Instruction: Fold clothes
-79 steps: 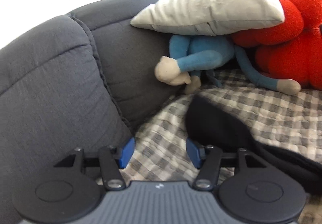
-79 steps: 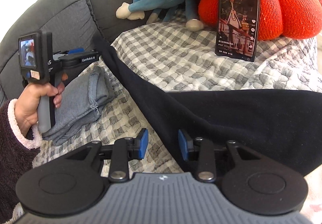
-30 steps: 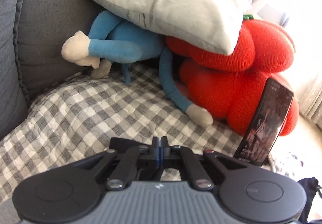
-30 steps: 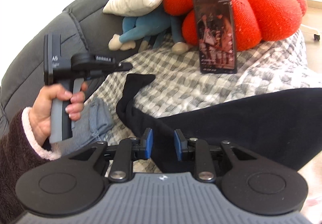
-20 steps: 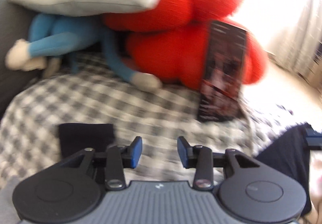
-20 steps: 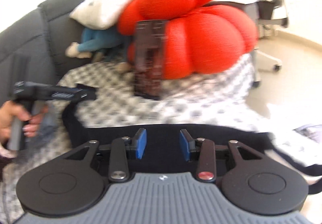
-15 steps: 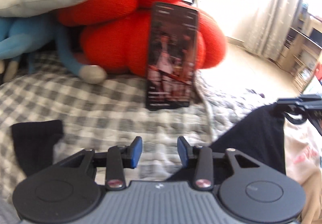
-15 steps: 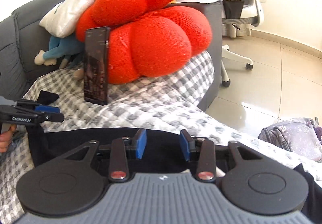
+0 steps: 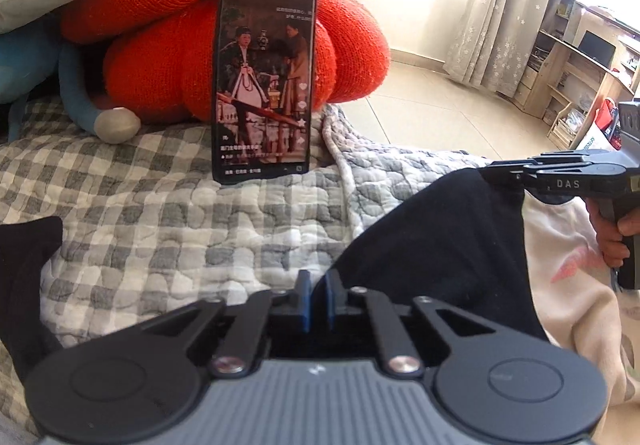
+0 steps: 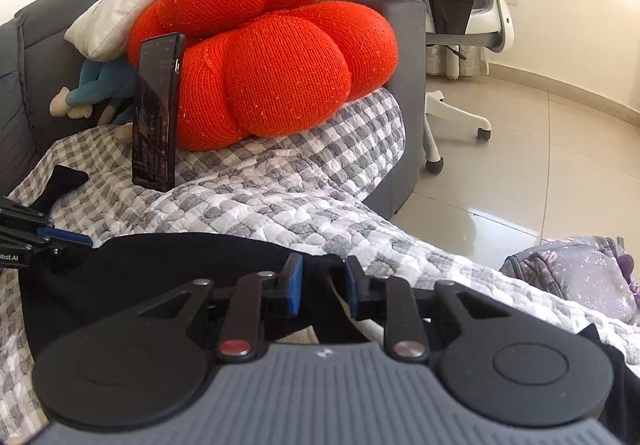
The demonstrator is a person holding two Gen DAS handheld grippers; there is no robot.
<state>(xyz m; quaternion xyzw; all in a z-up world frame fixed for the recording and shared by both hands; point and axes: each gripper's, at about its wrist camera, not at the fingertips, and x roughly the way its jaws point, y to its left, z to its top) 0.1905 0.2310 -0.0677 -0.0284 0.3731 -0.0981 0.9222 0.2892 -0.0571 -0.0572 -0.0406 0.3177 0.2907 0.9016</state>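
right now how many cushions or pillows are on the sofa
2: the red knitted cushion behind the propped phone, and a white pillow lying on top of it and the blue plush toy. Others may be hidden.

A grey sofa [image 10: 404, 57] carries a checked quilt [image 9: 168, 213]; a black garment [image 9: 432, 241] lies near its front edge.

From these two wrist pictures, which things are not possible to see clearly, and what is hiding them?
- Black garment: its type and full shape; both views cut it off behind the gripper bodies.
- Left gripper: jaws shut; the cloth between them is hidden in the left view.
- Right gripper: jaws closing; the pads' contact with the cloth is unclear.
- Blue plush toy: mostly hidden by the white pillow and phone.
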